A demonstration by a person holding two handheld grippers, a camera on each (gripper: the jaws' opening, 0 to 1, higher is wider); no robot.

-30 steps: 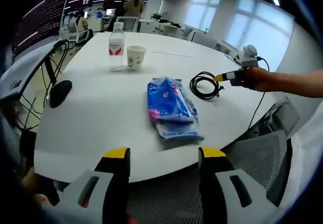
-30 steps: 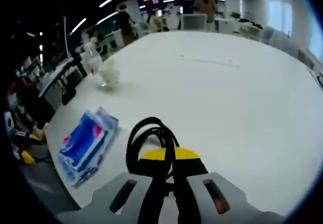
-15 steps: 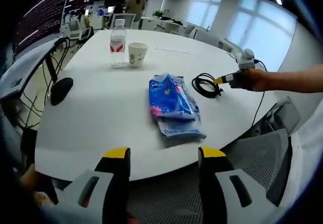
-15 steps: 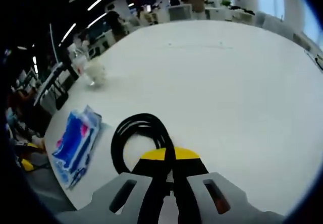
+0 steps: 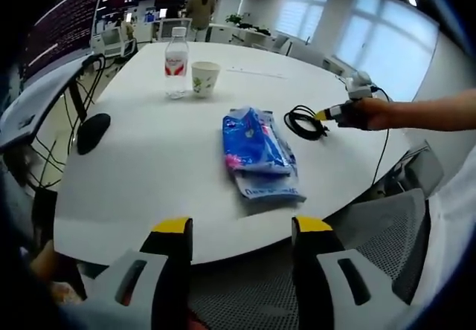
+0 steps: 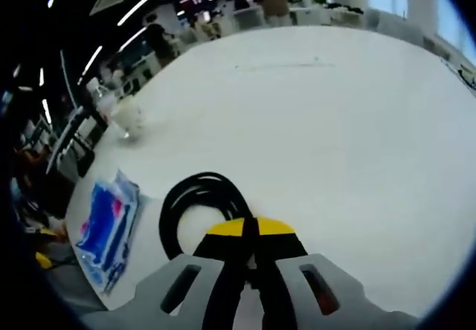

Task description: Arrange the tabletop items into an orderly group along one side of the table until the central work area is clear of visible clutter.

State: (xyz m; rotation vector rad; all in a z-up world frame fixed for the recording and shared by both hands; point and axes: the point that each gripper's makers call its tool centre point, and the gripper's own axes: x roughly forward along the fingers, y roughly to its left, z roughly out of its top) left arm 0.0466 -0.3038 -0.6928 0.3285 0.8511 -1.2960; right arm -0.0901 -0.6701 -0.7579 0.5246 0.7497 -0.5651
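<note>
Right gripper view: the right claw (image 6: 248, 230) is clamped on a coiled black cable (image 6: 195, 204), its yellow-tipped jaws pressed together with the cord running out between them toward the camera. The cable's loop lies ahead of the jaws on the white table (image 6: 342, 122). To the left, near the table's edge, lies a blue and pink packet (image 6: 108, 226). Farther off on the left stand a paper cup (image 6: 128, 114) and, just beside it, a blurred bottle (image 6: 99, 94). People stand among desks at the far end of the room.

In the left gripper view, the left claw (image 5: 239, 230) hangs below the near edge of the table (image 5: 141, 196) with its jaws apart and nothing between them. Beyond it, near the middle of the table, the packet (image 5: 258, 151) lies flat. Just to its right is the cable (image 5: 304, 122), gripped at its right side by the right claw (image 5: 323, 114), which a hand (image 5: 370, 113) holds in from the right. At the far side of the table the clear bottle (image 5: 175, 63) with a red label stands upright, and the cup (image 5: 205, 79) stands just beside it on the right. A dark mouse (image 5: 92, 131) rests near the table's left edge, well apart from the rest. A mesh chair (image 5: 379, 233) sits at the table's near right.
</note>
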